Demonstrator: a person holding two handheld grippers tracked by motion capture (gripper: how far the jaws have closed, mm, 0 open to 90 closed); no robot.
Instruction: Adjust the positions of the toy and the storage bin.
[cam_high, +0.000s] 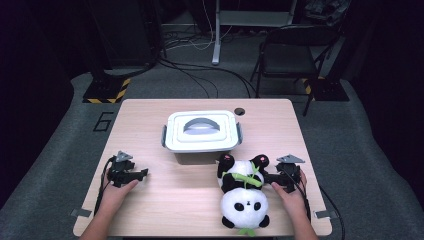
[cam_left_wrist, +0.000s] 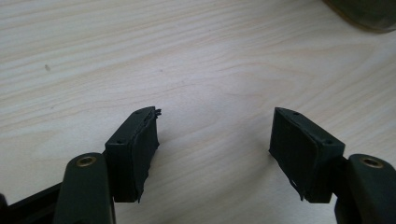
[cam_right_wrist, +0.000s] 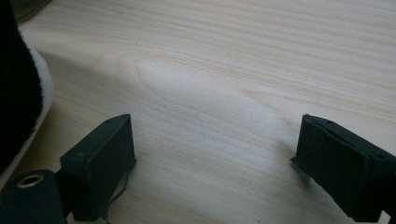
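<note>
The panda plush (cam_high: 244, 192) lies flat on its back at about five o'clock on the table, just left of my right hand. Its white head with black ears and eye patches points toward six o'clock, its pink-soled black feet toward twelve. A green bamboo sprig crosses its black-and-white belly. Its flank (cam_right_wrist: 18, 88) sits just beside my right gripper.

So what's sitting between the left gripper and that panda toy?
Nothing: in the high view, bare wooden table runs from the left gripper to the plush panda. The lidded white box sits farther back, off that line.
</note>
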